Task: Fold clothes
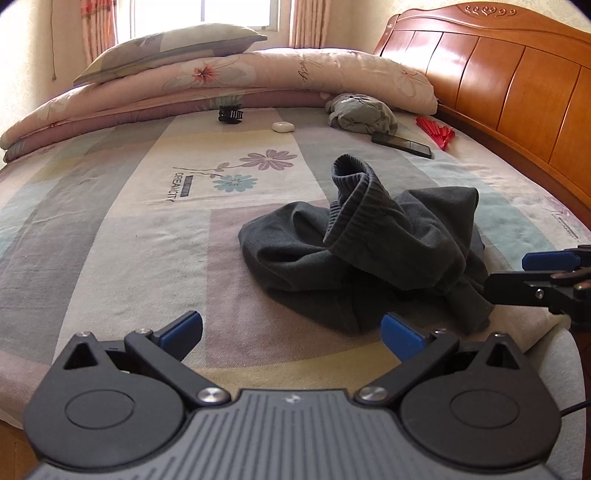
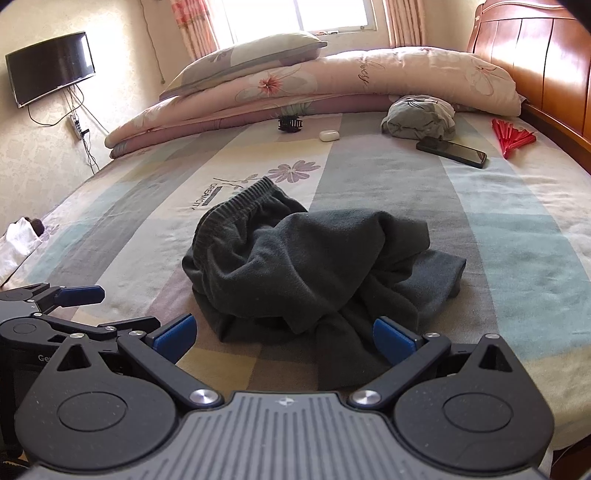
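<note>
Crumpled dark grey fleece garment with a ribbed elastic band (image 2: 317, 266), heaped near the bed's front edge on the pastel patchwork floral bedsheet (image 2: 517, 236). Left gripper (image 1: 291, 332) and right gripper (image 2: 282, 334), both spread wide and empty, hover at that edge. The cloth looks soft, light and limp; it would likely sag when lifted. The ribbed band (image 2: 236, 203) probably offers the firmest hold.

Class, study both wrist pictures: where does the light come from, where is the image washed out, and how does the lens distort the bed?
Left wrist view: the window behind the pillow is blown out white, and the headboard shows glare; the bed edge bows strongly. Right wrist view: the same backlight from the window, with the dark garment dim and the frame corners vignetted black.
</note>
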The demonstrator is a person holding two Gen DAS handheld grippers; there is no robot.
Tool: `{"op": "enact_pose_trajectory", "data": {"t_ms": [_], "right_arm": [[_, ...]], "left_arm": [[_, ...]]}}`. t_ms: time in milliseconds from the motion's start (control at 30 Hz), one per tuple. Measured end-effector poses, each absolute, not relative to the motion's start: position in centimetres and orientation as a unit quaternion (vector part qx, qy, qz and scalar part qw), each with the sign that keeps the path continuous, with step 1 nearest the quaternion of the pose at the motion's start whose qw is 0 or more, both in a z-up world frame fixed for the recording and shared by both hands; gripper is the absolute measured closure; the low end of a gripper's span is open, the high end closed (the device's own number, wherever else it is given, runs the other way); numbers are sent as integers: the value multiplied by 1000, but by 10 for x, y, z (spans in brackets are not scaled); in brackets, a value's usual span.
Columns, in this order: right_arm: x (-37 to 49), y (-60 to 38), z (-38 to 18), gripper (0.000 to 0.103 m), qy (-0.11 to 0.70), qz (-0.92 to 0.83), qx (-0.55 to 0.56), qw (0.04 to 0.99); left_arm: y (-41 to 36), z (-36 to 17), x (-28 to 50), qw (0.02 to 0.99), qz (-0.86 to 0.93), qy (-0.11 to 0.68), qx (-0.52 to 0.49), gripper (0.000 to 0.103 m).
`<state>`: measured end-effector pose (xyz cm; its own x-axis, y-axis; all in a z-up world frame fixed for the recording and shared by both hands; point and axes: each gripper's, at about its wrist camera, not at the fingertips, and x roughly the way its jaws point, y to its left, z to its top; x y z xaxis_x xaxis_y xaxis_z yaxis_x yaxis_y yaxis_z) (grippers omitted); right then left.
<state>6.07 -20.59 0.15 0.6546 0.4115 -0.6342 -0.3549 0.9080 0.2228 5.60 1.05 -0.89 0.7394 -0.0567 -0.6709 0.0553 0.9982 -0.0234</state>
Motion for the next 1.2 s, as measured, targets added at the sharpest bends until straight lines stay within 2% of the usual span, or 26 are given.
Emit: {"op": "enact_pose_trajectory", "data": {"t_ms": [300, 767, 833, 867, 967, 1067, 1200], "right_arm": [[82, -213, 11, 2, 330, 233, -1, 915], [114, -204, 26, 3, 330, 250, -31, 910], [119, -202, 29, 8, 325, 255, -35, 910], [122, -201, 30, 16, 326, 258, -36, 909], [135, -199, 31, 29, 332, 262, -43, 905], [147, -198, 31, 35, 336, 262, -53, 903], [163, -197, 33, 36, 336, 266, -71, 901]], "left_arm": [[21, -7, 81, 929, -70, 361, -46, 1], [22, -7, 104, 917, -30, 398, 7, 1], [23, -5, 105, 918, -30, 396, 13, 1], [23, -5, 105, 918, -30, 396, 15, 1], [23, -4, 107, 918, -33, 395, 18, 1], [22, -4, 109, 918, -37, 394, 21, 1], [23, -5, 111, 919, -41, 391, 25, 1]]}}
